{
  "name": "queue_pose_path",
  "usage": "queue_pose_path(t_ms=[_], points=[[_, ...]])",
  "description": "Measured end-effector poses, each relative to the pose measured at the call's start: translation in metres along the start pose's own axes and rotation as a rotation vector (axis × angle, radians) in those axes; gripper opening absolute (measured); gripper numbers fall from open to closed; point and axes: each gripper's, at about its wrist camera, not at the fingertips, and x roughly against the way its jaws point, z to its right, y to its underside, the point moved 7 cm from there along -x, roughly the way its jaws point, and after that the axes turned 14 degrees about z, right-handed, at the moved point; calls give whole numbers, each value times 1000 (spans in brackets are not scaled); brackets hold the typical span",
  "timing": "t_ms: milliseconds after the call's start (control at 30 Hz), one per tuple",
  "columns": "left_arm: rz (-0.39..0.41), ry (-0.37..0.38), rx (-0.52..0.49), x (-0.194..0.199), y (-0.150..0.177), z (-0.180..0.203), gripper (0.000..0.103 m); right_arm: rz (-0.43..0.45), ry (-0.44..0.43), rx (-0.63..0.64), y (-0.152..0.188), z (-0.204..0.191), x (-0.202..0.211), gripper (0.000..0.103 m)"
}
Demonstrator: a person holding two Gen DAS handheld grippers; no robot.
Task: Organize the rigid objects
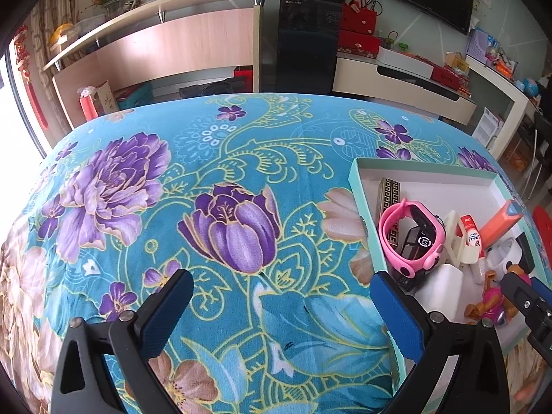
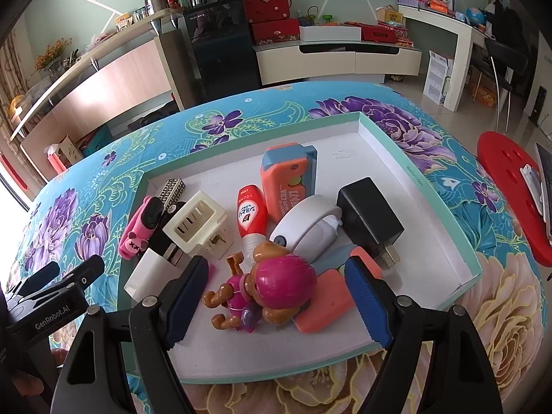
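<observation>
Currently the right gripper [image 2: 276,296] is hanging released around the pink toy figure [image 2: 265,289] inside the box [image 2: 431,186], while the left gripper [image 1: 279,314] is gaping empty beside it, risking jostling neighbouring clutter.

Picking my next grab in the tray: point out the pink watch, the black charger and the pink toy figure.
pink watch [image 1: 410,238]: left wrist view, on its dark screen face.
black charger [image 2: 369,212]: right wrist view, on its top face.
pink toy figure [image 2: 286,281]: right wrist view, on its round pink helmet.
</observation>
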Motion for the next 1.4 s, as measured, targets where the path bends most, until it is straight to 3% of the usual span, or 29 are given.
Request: queue_pose_path(t_ms=[433,633,867,1133,1400], points=[[63,-28,-25,24,1,-13,103,20,-13,26,-3,-13,13,82],[88,-89,-84,44,11,-27,103,26,-29,56,4,-25,28,82],[79,-133,-91,71,30,-42,103,22,-52,93,14,-38,48,82],[89,-126,-101,99,40,-49,103,26,-83,104,22,-48,69,82],[73,-141,-147,118,59,-56,103,-9,-107,113,54,-54,83,82]])
